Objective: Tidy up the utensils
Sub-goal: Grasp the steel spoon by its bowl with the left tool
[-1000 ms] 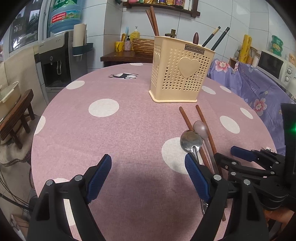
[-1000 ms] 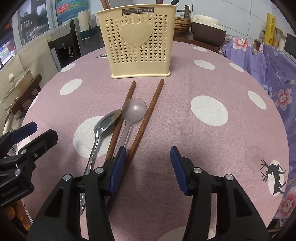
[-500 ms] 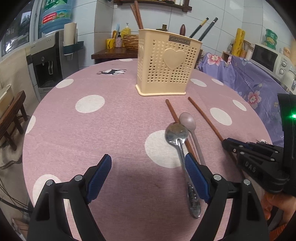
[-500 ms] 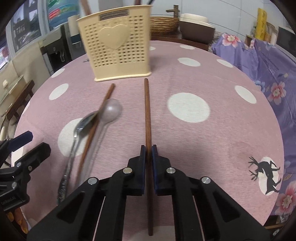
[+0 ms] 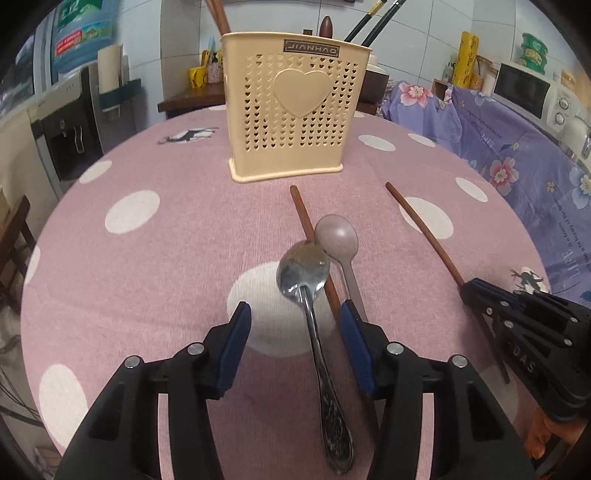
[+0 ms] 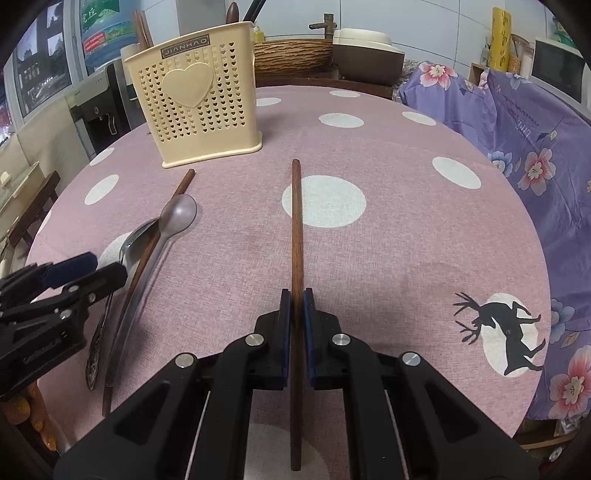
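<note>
While the right gripper [image 6: 296, 295] is clamped on one wooden chopstick [image 6: 296, 229], the stick runs straight ahead between the blue pads, tip aimed toward the far side of the pink polka-dot tablecloth [image 6: 406, 229]. Whether that stick is lifted or touching the cloth is hard to call from this angle.

Left gripper [image 5: 295, 326]: jaws spread, nothing gripped, straddling the handle of the metal spoon [image 5: 314, 295]. Spoon lies flat, bowl touching the second chopstick [image 5: 314, 251] and just beside the pale plastic spoon [image 5: 338, 240]. All three sit bunched together on the cloth, in front of the cream perforated utensil holder [image 5: 291, 107], apart from it. The holder stands upright, already carrying dark chopsticks [image 5: 373, 18] and a few wooden handles.
</note>
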